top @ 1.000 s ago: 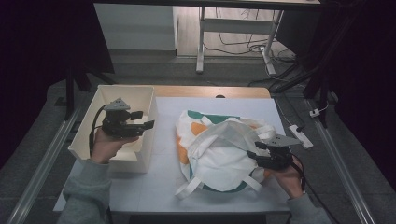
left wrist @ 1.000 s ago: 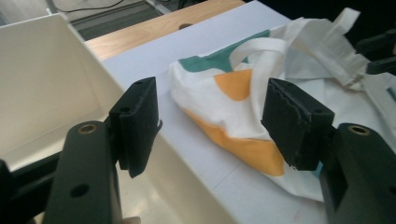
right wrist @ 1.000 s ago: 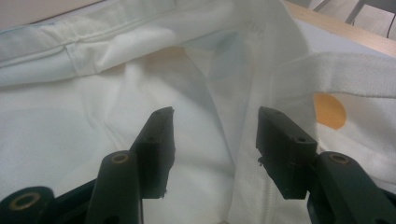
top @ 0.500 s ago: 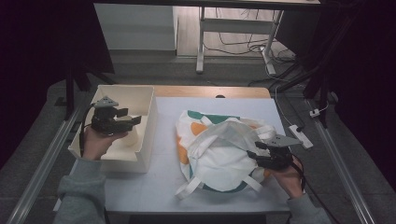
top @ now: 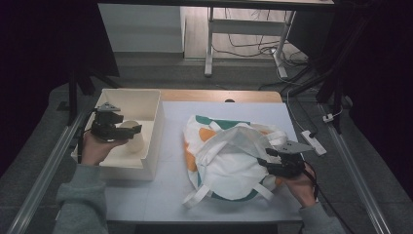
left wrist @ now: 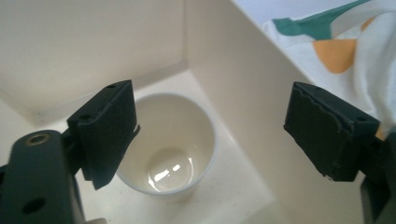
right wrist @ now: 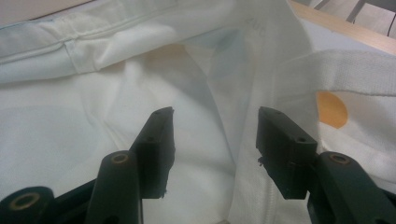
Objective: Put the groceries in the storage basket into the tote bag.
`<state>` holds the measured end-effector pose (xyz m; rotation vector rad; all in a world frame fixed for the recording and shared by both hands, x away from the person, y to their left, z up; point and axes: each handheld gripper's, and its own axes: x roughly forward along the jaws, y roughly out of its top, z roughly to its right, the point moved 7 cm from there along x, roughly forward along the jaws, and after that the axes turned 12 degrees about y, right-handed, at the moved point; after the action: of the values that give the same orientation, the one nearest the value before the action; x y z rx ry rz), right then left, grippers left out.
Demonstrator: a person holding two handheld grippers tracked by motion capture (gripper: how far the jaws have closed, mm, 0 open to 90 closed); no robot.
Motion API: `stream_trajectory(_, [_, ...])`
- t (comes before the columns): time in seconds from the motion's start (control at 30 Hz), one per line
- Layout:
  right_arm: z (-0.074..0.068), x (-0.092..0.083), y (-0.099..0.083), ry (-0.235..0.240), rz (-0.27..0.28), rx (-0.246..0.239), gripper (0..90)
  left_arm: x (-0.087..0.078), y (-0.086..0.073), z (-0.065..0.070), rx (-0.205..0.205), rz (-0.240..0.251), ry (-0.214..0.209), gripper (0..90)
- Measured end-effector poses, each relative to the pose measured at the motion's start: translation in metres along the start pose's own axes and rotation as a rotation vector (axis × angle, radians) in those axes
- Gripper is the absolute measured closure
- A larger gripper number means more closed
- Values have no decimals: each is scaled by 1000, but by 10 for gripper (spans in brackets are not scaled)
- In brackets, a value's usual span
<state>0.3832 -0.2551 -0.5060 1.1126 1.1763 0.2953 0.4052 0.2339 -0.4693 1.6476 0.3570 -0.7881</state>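
Observation:
A white cup (left wrist: 170, 149) stands upright and empty inside the cream box (left wrist: 93, 37). My left gripper (left wrist: 210, 121) hangs just above it. Its jaws have just been opening and now stand wide, one on each side of the cup, with neither pad touching it. In the high view the left gripper (top: 124, 129) is over the box (top: 156, 131), with the cup (top: 134, 139) beside its tips. My right gripper (top: 265, 157) rests at the near right edge of the white tote bag (top: 229, 151). In its own view the right gripper (right wrist: 215, 121) is half spread over the bag cloth (right wrist: 70, 130), with a loose fold running between the jaws.
The bag, printed with green and orange shapes, lies on the white table top (top: 170, 165), with straps trailing toward the near edge. A wooden strip (top: 219, 95) edges the far side. A white power strip (top: 311, 139) lies right of the table. Metal rails run along both sides.
The left hand has moved left and a little down over the box, and its jaws have spread. The cup now shows standing in the box. The right hand has stayed in place.

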Motion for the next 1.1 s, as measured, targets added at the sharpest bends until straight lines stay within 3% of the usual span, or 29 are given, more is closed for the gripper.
stream_trajectory(0.43, [-1, 3, -2, 4, -9, -3, 465, 21, -13, -11, 0, -84, 49, 56])
stream_trajectory(0.67, [-1, 2, -1, 3, -10, -4, 466, 33, -20, -15, -9, -135, 46, 35])
stream_trajectory(0.97, [-1, 3, -1, 3, -10, -5, 465, 50, -25, -14, -10, -182, 43, 41])
stream_trajectory(1.1, [-1, 2, -1, 2, -10, -6, 465, 55, -26, -12, 3, -197, 30, 94])
